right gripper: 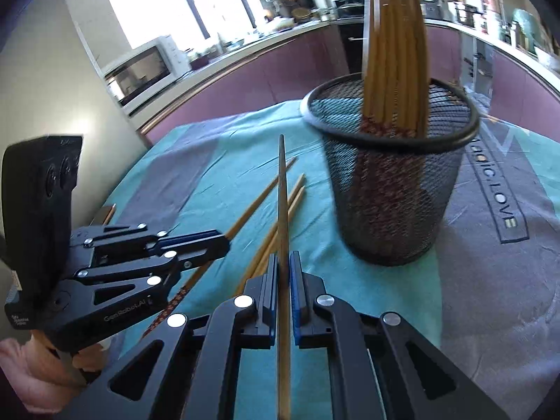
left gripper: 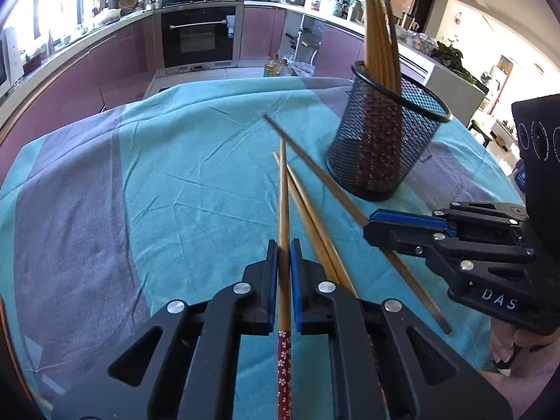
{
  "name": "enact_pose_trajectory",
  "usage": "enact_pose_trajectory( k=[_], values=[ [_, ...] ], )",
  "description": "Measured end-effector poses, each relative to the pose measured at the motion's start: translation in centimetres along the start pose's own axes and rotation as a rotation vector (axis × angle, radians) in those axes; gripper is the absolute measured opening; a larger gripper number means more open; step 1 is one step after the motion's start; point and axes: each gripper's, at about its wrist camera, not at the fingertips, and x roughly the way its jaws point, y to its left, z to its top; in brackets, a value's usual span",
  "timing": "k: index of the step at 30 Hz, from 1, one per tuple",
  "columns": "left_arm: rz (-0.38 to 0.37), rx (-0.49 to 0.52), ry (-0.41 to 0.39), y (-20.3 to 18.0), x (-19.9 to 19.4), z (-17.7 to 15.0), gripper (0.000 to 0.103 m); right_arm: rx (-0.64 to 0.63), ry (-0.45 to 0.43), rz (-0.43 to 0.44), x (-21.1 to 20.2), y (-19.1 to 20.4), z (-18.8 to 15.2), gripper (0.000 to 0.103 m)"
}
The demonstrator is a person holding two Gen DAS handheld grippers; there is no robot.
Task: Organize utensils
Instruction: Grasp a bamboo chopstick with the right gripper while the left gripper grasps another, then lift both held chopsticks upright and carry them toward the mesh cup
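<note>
A black mesh cup holds several wooden chopsticks upright on the teal cloth; it also shows in the right wrist view. My left gripper is shut on a chopstick with a red patterned end. My right gripper is shut on a darker chopstick that points toward the cup. The right gripper also shows in the left wrist view, low over the cloth. Two loose chopsticks lie between the grippers, also in the right wrist view.
The table carries a teal and grey cloth with lettering. Purple kitchen cabinets and an oven stand behind. A microwave sits on the counter at the left.
</note>
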Motion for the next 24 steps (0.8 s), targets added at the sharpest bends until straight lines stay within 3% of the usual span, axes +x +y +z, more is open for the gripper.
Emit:
enact_pose_trajectory(
  k=[9, 14, 24],
  values=[
    [-0.016, 0.044, 0.040, -1.0, 0.8, -0.6, 0.008, -0.042, 0.061, -0.018, 0.6, -0.1, -0.6, 0.008],
    [-0.026, 0.067, 0.049, -1.5, 1.6, -0.1, 0.015, -0.046, 0.069, -0.026, 1.6, 0.1, 0.0, 0.011],
    [-0.007, 0.042, 0.038, -0.9, 1.6, 0.6, 0.008, -0.048, 0.034, -0.013, 0.8, 0.1, -0.2, 0.006]
  ],
)
